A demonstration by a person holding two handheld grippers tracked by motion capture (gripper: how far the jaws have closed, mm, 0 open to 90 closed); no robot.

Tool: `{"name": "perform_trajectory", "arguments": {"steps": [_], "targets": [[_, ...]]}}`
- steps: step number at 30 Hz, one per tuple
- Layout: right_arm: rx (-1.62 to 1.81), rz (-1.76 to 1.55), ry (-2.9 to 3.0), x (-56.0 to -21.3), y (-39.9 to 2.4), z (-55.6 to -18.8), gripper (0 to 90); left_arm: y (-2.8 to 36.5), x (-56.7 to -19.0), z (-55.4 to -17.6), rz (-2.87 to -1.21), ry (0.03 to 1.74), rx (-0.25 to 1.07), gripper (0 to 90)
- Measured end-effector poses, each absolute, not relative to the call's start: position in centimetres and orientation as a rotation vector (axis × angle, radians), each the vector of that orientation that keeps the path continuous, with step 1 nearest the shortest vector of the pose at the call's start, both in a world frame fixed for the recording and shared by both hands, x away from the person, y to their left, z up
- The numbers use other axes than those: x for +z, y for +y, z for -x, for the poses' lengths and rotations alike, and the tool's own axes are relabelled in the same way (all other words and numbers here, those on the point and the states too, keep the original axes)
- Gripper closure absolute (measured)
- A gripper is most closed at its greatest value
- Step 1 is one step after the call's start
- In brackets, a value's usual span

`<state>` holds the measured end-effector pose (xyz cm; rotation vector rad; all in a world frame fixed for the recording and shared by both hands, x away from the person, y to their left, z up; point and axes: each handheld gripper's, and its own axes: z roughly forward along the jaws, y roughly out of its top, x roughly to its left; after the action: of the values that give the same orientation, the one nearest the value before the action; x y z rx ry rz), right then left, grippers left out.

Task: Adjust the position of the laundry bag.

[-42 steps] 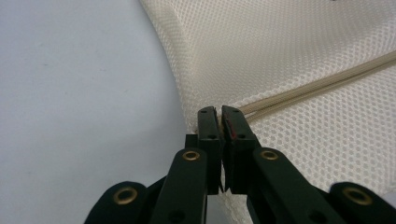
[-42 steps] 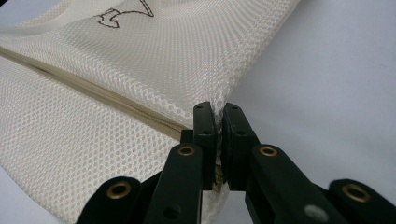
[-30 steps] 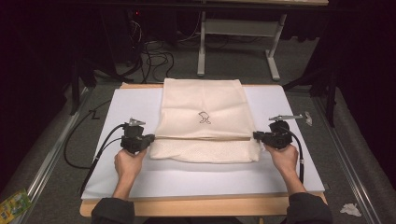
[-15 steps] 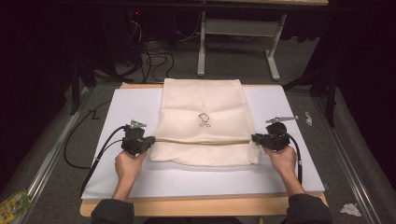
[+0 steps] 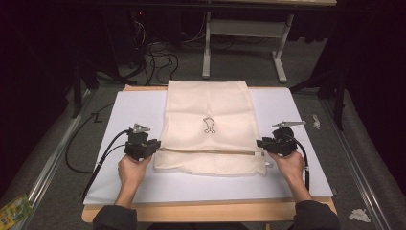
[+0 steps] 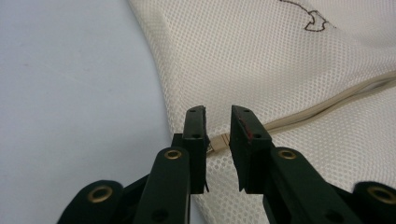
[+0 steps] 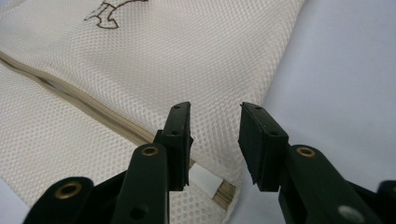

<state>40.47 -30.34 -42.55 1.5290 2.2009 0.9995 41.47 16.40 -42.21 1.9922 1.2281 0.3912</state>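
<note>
A cream mesh bag (image 5: 208, 110) with a small dark emblem (image 5: 209, 125) lies flat on the white board (image 5: 297, 110). A beige zipper (image 5: 206, 151) runs across its near part. My left gripper (image 5: 155, 145) is at the bag's left edge. In the left gripper view it (image 6: 218, 109) stands open by a narrow gap, with the zipper's end (image 6: 219, 141) between the jaws. My right gripper (image 5: 261, 143) is at the bag's right edge. In the right gripper view it (image 7: 215, 107) is open wider over the mesh (image 7: 140, 70), just above the zipper's end with a white tab (image 7: 205, 179).
The board rests on a wooden table (image 5: 206, 211). Bare board lies left and right of the bag. On the floor are cables (image 5: 158, 52), a white table frame (image 5: 239, 28), crumpled paper (image 5: 359, 214) and a green packet (image 5: 12, 210).
Both hands have stayed at the bag's two edges by the zipper. The right gripper has edged slightly toward the bag; the bag has hardly shifted.
</note>
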Motion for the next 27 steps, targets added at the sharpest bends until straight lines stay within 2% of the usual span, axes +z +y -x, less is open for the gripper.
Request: {"name": "perform_trajectory", "arguments": {"steps": [12, 27], "targets": [[1.158, -1.439, 2.067, -40.4, -31.4, -38.3, 60.1, 18.2, -40.2, -39.6, -1.881, 1.139, 0.482, 64.6], [1.28, -1.441, 1.876, -40.2, -35.2, -35.2, 59.1, 20.8, -39.6, -37.3, -1.783, 1.103, 0.575, 59.7]]}}
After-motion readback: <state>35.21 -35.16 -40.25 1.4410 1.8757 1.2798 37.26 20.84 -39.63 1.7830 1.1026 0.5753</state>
